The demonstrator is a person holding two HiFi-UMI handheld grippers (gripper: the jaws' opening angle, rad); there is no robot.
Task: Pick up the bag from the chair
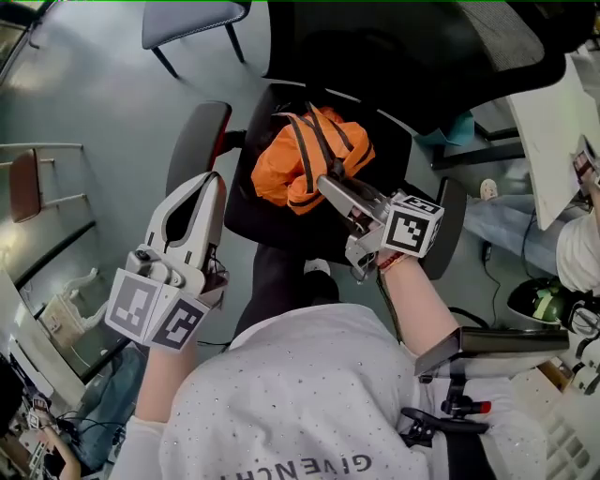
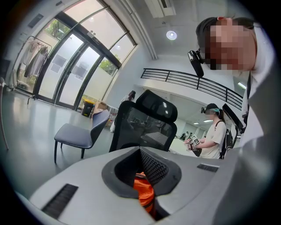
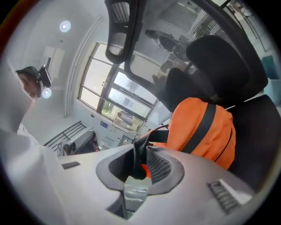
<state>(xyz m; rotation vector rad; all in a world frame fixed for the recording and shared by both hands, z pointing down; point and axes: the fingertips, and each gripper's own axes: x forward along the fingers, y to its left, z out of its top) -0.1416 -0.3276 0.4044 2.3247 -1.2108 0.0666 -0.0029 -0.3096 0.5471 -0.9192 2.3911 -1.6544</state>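
An orange bag (image 1: 300, 159) with dark straps lies on the seat of a black office chair (image 1: 246, 214). My right gripper (image 1: 328, 185) reaches onto the bag's near side and is shut on one dark strap. In the right gripper view the strap (image 3: 140, 143) is pinched between the jaws (image 3: 139, 153), with the bag's body (image 3: 202, 127) just beyond against the chair back. My left gripper (image 1: 214, 180) hovers left of the bag beside the chair's left armrest (image 1: 195, 141), jaws together and holding nothing. A sliver of the bag (image 2: 145, 193) shows below the left gripper (image 2: 141, 154).
A grey side chair (image 1: 192, 19) stands on the floor beyond the office chair. The chair's right armrest (image 1: 452, 225) sits under my right wrist. A white desk edge (image 1: 548, 131) is at the right. Another person (image 2: 215, 136) stands far off with grippers.
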